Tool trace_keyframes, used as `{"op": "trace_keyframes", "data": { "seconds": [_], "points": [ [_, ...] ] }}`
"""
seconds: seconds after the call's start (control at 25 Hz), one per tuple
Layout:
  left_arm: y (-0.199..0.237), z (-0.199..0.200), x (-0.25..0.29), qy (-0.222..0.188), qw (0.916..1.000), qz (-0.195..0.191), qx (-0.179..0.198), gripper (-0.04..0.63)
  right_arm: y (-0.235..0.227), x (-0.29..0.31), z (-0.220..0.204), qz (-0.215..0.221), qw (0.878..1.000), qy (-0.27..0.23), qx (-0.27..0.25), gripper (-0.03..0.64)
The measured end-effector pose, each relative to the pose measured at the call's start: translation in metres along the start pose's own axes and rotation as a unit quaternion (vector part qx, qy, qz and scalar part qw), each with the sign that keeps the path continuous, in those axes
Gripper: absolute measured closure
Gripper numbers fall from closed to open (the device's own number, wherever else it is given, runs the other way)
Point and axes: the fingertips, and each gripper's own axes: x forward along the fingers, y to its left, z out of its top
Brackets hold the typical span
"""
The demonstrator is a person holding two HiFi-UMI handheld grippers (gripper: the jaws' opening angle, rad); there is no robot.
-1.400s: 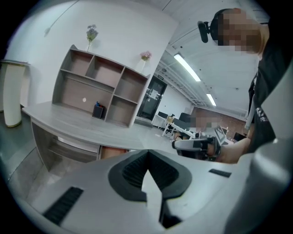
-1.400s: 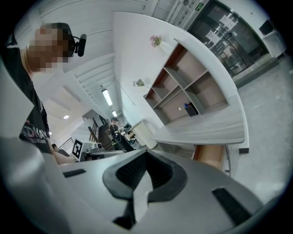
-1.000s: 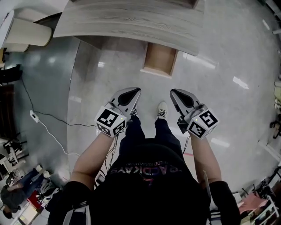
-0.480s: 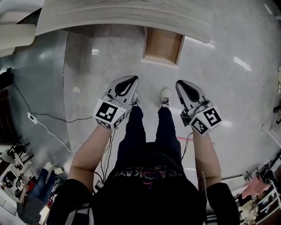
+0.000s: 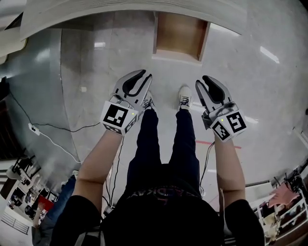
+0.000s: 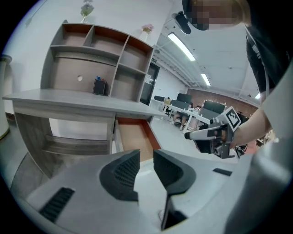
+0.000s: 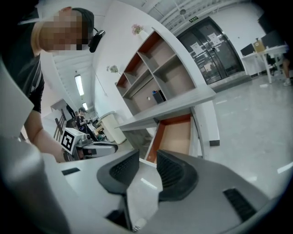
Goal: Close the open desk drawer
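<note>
- Glossy pale grey floor (image 5: pixel 269 96) fills most of the head view and reflects the ceiling lamps as bright streaks.
- At the far side stands the grey wood-grain counter (image 5: pixel 120 12) (image 6: pixel 68 103) (image 7: pixel 174 107). On it sits a shelf unit with brown compartments (image 6: pixel 105 59) (image 7: pixel 155 77), and a small dark box (image 6: pixel 99 86) (image 7: pixel 159 96) stands in one of them.
- The brown wooden drawer (image 5: pixel 180 31) (image 6: pixel 135 139) (image 7: pixel 176 135) is pulled out from under the counter's edge toward the person. Its flat bottom shows bare.
- The left claw (image 5: pixel 139 77) (image 6: pixel 145 157) is held in the air, well apart from the drawer. Its jaws have just been opening and stand at a narrow gap, with no object between the ribbed pads.
- The right claw (image 5: pixel 208 82) (image 7: pixel 147 157) hangs beside it at about the same level. Its jaws have also just been opening. The gap is a little wider, and only the floor shows through it.
- Between the claws and the drawer front lie only the floor and the person's white shoes (image 5: pixel 184 96), which stand between the two claws.
- A thin black cable (image 5: pixel 48 127) runs over the floor at the left, away from the drawer.
- Far office desks (image 6: pixel 192 114) show in the left gripper view, and glass doors (image 7: pixel 213 50) in the right gripper view.
</note>
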Motion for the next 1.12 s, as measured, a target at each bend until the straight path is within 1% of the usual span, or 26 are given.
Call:
{"op": "trace_keyframes", "data": {
  "seconds": [0.04,0.24,0.48,0.56,0.68,0.8,1.0,1.12],
  "points": [
    [0.002,-0.006,0.003,0.003,1.0,0.001,0.002,0.497,-0.005,0.001,-0.007,-0.009,1.0,0.008,-0.013,0.492],
    [0.014,-0.038,0.022,0.018,0.9996,0.016,0.011,0.44,-0.036,0.004,-0.046,-0.044,0.995,0.054,-0.075,0.446],
    [0.031,-0.067,0.049,0.03,0.9984,0.038,0.029,0.423,-0.076,0.018,-0.076,-0.074,0.988,0.083,-0.111,0.402],
    [0.038,-0.074,0.059,0.034,0.9978,0.043,0.036,0.403,-0.087,0.027,-0.081,-0.081,0.987,0.085,-0.114,0.388],
    [0.042,-0.079,0.074,0.035,0.9973,0.043,0.048,0.385,-0.101,0.041,-0.088,-0.088,0.985,0.09,-0.12,0.382],
    [0.044,-0.082,0.087,0.033,0.9968,0.04,0.061,0.38,-0.109,0.054,-0.091,-0.089,0.983,0.092,-0.13,0.382],
    [0.049,-0.09,0.106,0.04,0.9935,0.033,0.101,0.37,-0.118,0.07,-0.097,-0.084,0.978,0.102,-0.161,0.38],
    [0.055,-0.09,0.114,0.041,0.9923,0.032,0.112,0.37,-0.124,0.08,-0.098,-0.084,0.976,0.108,-0.172,0.38]
  ]
}}
